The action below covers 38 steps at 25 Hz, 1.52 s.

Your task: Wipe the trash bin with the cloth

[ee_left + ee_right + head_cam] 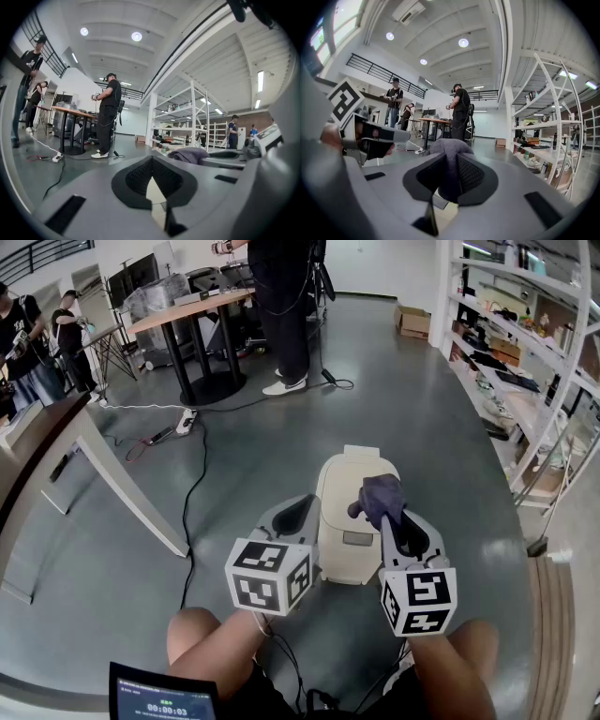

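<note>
**Trash bin** (345,486): cream, lidded, standing on the grey floor at lower centre of the head view, between the two grippers.

**Cloth** (382,495): purple-grey and bunched, over the right part of the bin's top. Whether it presses on the lid or hangs just above it cannot be told.

**Right gripper** (386,514): jaws pinched on the cloth. The right gripper view shows a fold of fabric clamped between the dark pads (471,175), with the rest bulging forward past them.

**Left gripper** (296,512): jaws pressed together with nothing between them, as the left gripper view confirms. It sits just beside the bin's left flank; contact cannot be determined.

**Assessment:** the cloth is secured and brought to the bin, so the step in hand appears to be the start of wiping, at the lid. The next move calls for pressing the bunched cloth onto the top surface and drawing it across. The left gripper is placed to steady the bin, which may slide under the stroke
</note>
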Motion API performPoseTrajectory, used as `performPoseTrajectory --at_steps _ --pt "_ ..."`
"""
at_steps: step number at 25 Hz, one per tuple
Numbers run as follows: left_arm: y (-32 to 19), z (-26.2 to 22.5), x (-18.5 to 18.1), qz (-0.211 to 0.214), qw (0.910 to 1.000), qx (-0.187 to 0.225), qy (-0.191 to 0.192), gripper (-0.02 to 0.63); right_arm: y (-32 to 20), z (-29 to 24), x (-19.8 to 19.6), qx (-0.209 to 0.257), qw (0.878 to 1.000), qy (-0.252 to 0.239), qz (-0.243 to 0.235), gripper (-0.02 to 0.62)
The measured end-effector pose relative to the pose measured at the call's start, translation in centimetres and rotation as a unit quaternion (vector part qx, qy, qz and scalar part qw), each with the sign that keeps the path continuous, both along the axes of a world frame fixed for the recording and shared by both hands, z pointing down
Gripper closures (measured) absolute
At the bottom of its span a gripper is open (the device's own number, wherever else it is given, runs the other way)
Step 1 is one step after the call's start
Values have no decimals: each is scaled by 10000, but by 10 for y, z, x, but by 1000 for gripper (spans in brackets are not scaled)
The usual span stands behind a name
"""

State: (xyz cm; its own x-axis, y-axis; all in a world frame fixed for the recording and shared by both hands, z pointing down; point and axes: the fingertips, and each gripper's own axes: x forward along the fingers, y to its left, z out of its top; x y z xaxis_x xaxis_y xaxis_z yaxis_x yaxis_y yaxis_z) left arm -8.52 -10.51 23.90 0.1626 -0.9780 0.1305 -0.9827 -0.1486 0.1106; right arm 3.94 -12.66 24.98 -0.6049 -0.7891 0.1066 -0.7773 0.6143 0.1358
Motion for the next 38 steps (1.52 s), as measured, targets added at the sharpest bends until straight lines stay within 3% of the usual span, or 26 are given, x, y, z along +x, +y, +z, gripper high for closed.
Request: performPoseTrajectory --at_steps 6,11,16,23,34,38 --pt "-40 24 -29 -33 9994 -248 -229 604 -46 20 -17 -259 9995 142 -101 526" --pt "-77 34 -44 -41 9994 -338 -26 604 -82 34 -32 -522 9985 140 -133 526" --pt "-109 46 -52 17 9991 -392 -155 604 -114 41 -51 -655 9975 233 -146 526" --pt "-152 66 -72 58 9977 -520 -422 604 -161 68 -82 -852 9915 947 -255 526" --pt "-186 90 -95 149 9973 -712 -118 604 -224 93 -121 -1174 9846 1166 -562 526" --pt "-186 94 -97 104 9966 -801 -165 604 -237 114 -133 -1367 9730 1722 -695 526"
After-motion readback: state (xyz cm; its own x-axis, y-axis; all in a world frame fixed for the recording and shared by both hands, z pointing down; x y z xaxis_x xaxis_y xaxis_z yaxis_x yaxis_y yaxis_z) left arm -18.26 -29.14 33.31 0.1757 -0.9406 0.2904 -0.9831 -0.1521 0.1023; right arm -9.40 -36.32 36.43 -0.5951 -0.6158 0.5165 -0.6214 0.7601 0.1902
